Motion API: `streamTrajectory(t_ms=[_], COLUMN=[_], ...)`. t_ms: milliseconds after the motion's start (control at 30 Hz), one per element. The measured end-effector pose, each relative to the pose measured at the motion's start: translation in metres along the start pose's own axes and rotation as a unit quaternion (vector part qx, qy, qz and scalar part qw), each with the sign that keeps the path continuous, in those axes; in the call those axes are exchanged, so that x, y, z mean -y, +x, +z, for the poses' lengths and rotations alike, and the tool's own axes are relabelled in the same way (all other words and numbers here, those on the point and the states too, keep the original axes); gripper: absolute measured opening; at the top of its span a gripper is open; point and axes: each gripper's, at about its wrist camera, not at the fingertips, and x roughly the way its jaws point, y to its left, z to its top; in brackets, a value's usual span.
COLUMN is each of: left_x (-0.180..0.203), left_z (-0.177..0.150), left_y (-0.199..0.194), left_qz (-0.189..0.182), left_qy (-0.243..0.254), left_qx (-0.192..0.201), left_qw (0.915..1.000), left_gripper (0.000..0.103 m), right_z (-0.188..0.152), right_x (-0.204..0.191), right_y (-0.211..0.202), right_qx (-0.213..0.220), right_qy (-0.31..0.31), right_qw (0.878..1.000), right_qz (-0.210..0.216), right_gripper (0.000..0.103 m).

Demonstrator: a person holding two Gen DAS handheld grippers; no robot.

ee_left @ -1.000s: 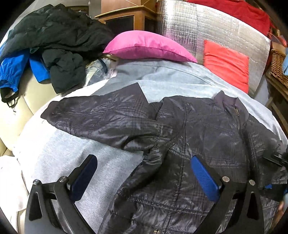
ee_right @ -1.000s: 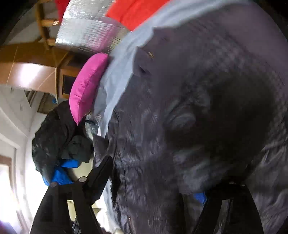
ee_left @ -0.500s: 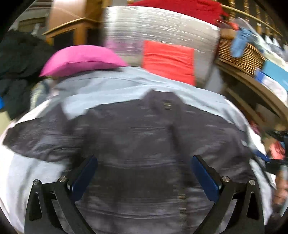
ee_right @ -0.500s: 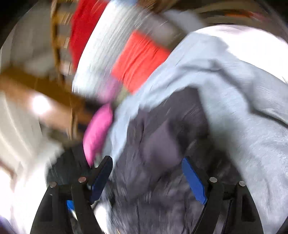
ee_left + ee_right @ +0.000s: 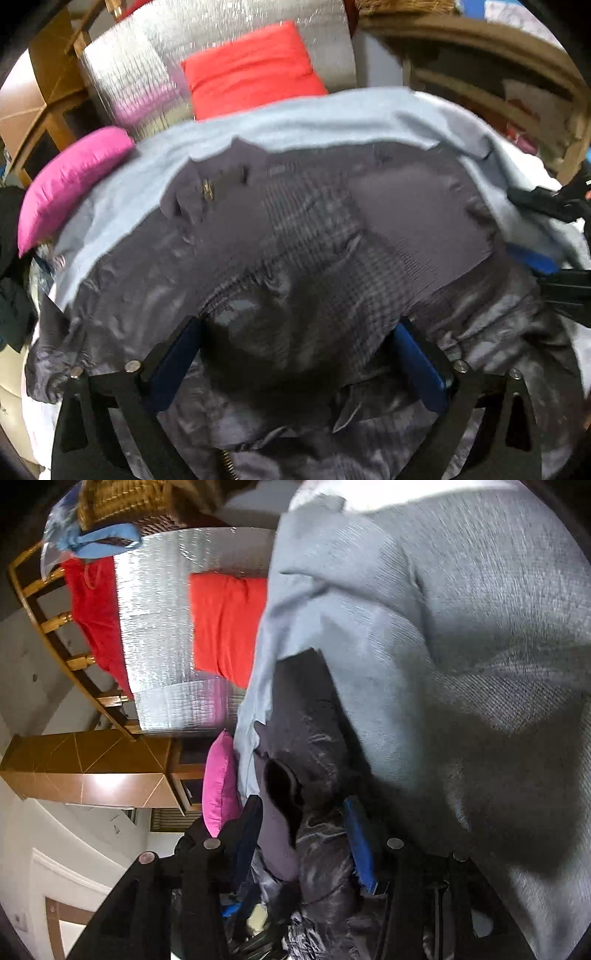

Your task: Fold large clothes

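Observation:
A dark grey quilted jacket lies on a light grey sheet, collar and zip at upper left. My left gripper is open, its blue pads wide apart with jacket fabric bulging between them. My right gripper has its jaws closed in on a bunched sleeve of the jacket, gripping it at the jacket's right side. The right gripper also shows in the left wrist view at the right edge.
A pink pillow and a red cushion lie at the back against a silver foil mat. Wooden furniture and a wicker basket stand behind. Dark clothes lie at the left.
The left gripper swung right across the jacket and lowered onto its body. The right gripper narrowed from wide open onto the sleeve.

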Motion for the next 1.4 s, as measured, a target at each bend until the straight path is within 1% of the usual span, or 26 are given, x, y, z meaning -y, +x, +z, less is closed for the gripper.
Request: streamTrajectory(t_ms=[33,67,100,133,167,233,300,367,433,467,500,567,600,633,733,800,833,867,933,1033,1133,1233,1300,1333,1367,1400], left_x=[-0.001,-0.004,-0.007,-0.012,-0.019,-0.039,-0.071,-0.093,-0.117,-0.139,-0.15,-0.178,-0.192,-0.203,-0.222,-0.222,-0.215,-0.208,-0.192,-0.182,-0.192,-0.212,-0.224,-0.226,-0.233,-0.237], left_z=[-0.002,-0.002,-0.004,-0.004,-0.002,0.0,-0.004,-0.012,-0.028,-0.046,-0.059,-0.085,-0.101,-0.115,-0.137,-0.129,-0.118,-0.107,-0.086,-0.059,-0.051,-0.064,-0.085,-0.09,-0.101,-0.109], left_y=[-0.001,-0.002,-0.006,-0.009,-0.012,-0.018,-0.024,-0.028,-0.032,-0.031,-0.031,-0.027,-0.028,-0.032,-0.05,-0.069,-0.079,-0.088,-0.102,-0.098,-0.076,-0.045,-0.027,-0.016,-0.009,-0.008], left_qz=[-0.007,-0.017,-0.023,-0.028,-0.037,-0.065,-0.103,-0.115,-0.144,-0.164,-0.169,-0.17,-0.165,-0.154,-0.117,-0.102,-0.094,-0.085,-0.077,-0.064,-0.043,-0.029,-0.013,-0.01,-0.02,-0.036], left_qy=[-0.003,-0.006,-0.009,-0.013,-0.023,-0.061,-0.125,-0.16,-0.2,-0.241,-0.269,-0.312,-0.33,-0.343,-0.36,-0.343,-0.323,-0.305,-0.275,-0.258,-0.276,-0.316,-0.336,-0.34,-0.349,-0.356], left_qx=[0.004,0.012,0.018,0.024,0.031,0.041,0.048,0.044,0.035,0.021,0.009,-0.013,-0.018,-0.021,-0.019,-0.001,0.012,0.023,0.05,0.051,0.027,-0.006,-0.043,-0.056,-0.07,-0.071], left_qw=[1.0,0.9998,0.9995,0.9992,0.9986,0.9952,0.9856,0.9794,0.9685,0.9564,0.948,0.9345,0.9291,0.9264,0.9252,0.9336,0.9416,0.9484,0.9571,0.9626,0.9598,0.9482,0.941,0.9388,0.9343,0.9312], left_gripper=[0.085,0.069,0.06,0.045,0.037,0.028,0.024,0.024,0.026,0.029,0.033,0.052,0.056,0.057,0.058,0.059,0.066,0.08,0.091,0.091,0.091,0.091,0.091,0.09,0.09,0.09], right_z=[0.001,0.002,0.001,0.0,-0.001,-0.001,-0.001,-0.001,-0.002,-0.003,-0.003,-0.004,-0.005,-0.005,-0.011,-0.019,-0.024,-0.028,-0.037,-0.044,-0.044,-0.042,-0.04,-0.039,-0.037,-0.036], right_x=[-0.001,-0.002,-0.004,-0.008,-0.011,-0.015,-0.016,-0.016,-0.018,-0.019,-0.021,-0.025,-0.028,-0.03,-0.045,-0.063,-0.075,-0.083,-0.096,-0.102,-0.094,-0.085,-0.079,-0.076,-0.075,-0.074], right_y=[0.003,0.006,0.009,0.012,0.016,0.025,0.027,0.029,0.032,0.033,0.034,0.037,0.038,0.039,0.034,0.026,0.024,0.022,0.024,0.04,0.058,0.071,0.073,0.072,0.073,0.073], right_qx=[-0.005,-0.009,-0.013,-0.013,-0.014,-0.015,-0.014,-0.013,-0.008,-0.006,-0.004,0.0,0.002,0.006,0.029,0.057,0.069,0.073,0.069,0.039,0.002,-0.02,-0.025,-0.027,-0.028,-0.029], right_qy=[-0.005,-0.009,-0.015,-0.023,-0.028,-0.032,-0.031,-0.034,-0.04,-0.044,-0.047,-0.059,-0.066,-0.073,-0.106,-0.151,-0.178,-0.197,-0.227,-0.246,-0.239,-0.229,-0.222,-0.217,-0.212,-0.209], right_qw=[1.0,1.0,1.0,0.999,0.999,0.998,0.998,0.997,0.996,0.996,0.995,0.994,0.993,0.991,0.985,0.977,0.972,0.969,0.964,0.961,0.962,0.96,0.961,0.963,0.964,0.965], right_qz=[-0.006,-0.012,-0.02,-0.029,-0.038,-0.05,-0.052,-0.062,-0.076,-0.081,-0.084,-0.096,-0.102,-0.11,-0.136,-0.143,-0.14,-0.134,-0.119,-0.118,-0.132,-0.157,-0.163,-0.16,-0.158,-0.156], right_gripper=[0.049,0.049,0.049,0.049,0.049,0.05,0.049,0.044,0.044,0.044,0.044,0.044,0.044,0.044,0.044,0.045,0.045,0.045,0.045,0.045,0.045,0.046,0.046,0.046,0.046,0.046])
